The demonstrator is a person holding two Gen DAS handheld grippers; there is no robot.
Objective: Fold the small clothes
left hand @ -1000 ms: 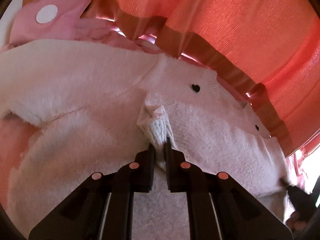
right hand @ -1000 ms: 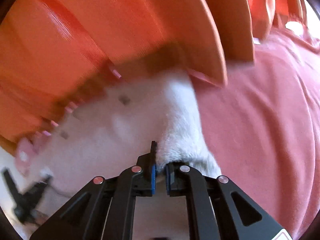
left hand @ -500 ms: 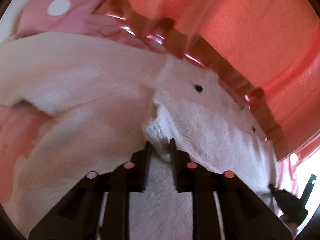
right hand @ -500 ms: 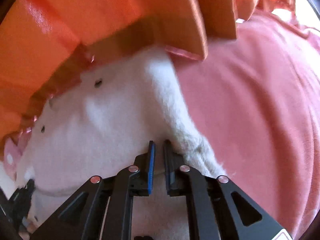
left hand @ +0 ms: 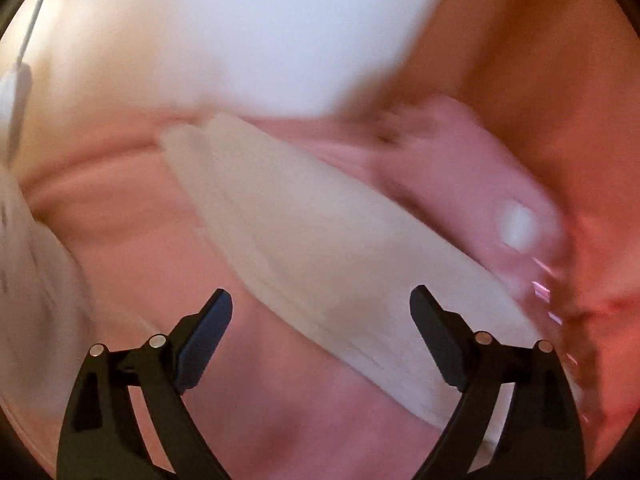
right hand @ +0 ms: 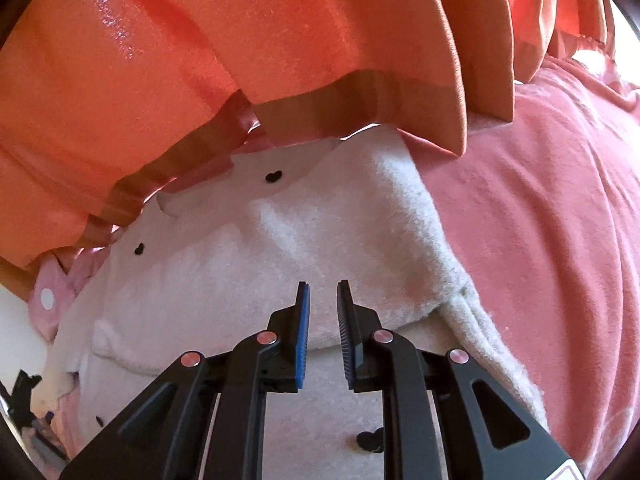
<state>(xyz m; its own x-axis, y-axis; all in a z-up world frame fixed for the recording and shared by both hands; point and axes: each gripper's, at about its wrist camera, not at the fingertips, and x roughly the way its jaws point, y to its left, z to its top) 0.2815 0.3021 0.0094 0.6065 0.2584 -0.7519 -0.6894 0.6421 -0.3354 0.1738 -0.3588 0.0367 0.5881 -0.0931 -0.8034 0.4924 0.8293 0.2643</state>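
A fluffy white garment (right hand: 280,240) with small black heart marks lies on a pink bedsheet (right hand: 560,220); its near part is folded over itself. My right gripper (right hand: 322,300) hovers just above the fold, jaws slightly apart and empty. My left gripper (left hand: 320,312) is wide open and empty; its view is blurred, with the cream-white edge of the garment (left hand: 320,248) running diagonally between the fingers over pink cloth (left hand: 120,200).
An orange curtain (right hand: 240,40) hangs over the far edge of the garment. A pink garment with a white dot (right hand: 50,296) lies at the far left. A blurred white surface (left hand: 240,20) fills the top of the left wrist view.
Both grippers have let go of the white garment. The left one opened wide and swung away fast, blurring its view. The right one opened a little and drew back.
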